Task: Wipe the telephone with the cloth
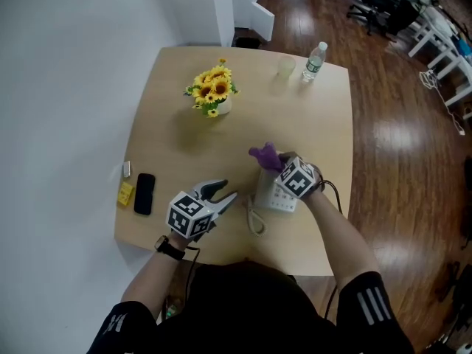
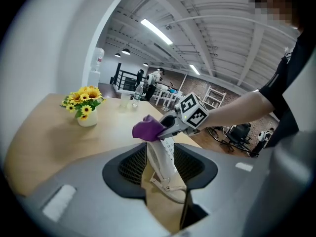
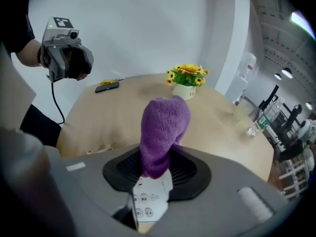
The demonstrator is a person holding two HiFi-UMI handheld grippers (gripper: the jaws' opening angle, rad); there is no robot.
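Note:
A white telephone (image 1: 279, 198) lies near the table's front edge, its handset (image 1: 254, 216) and coiled cord at its left side. My right gripper (image 1: 274, 162) is shut on a purple cloth (image 1: 265, 154) and hovers over the telephone's far end. In the right gripper view the cloth (image 3: 163, 130) hangs between the jaws above the keypad (image 3: 148, 201). My left gripper (image 1: 225, 192) stands open just left of the handset, touching nothing. From the left gripper view, the handset (image 2: 165, 164) lies ahead of the spread jaws, with the cloth (image 2: 148, 129) beyond it.
A vase of sunflowers (image 1: 214, 91) stands at the table's far middle, with a plastic cup (image 1: 286, 68) and a water bottle (image 1: 313, 61) at the far right. A black mobile phone (image 1: 144, 192) and a yellow object (image 1: 126, 192) lie at the left edge.

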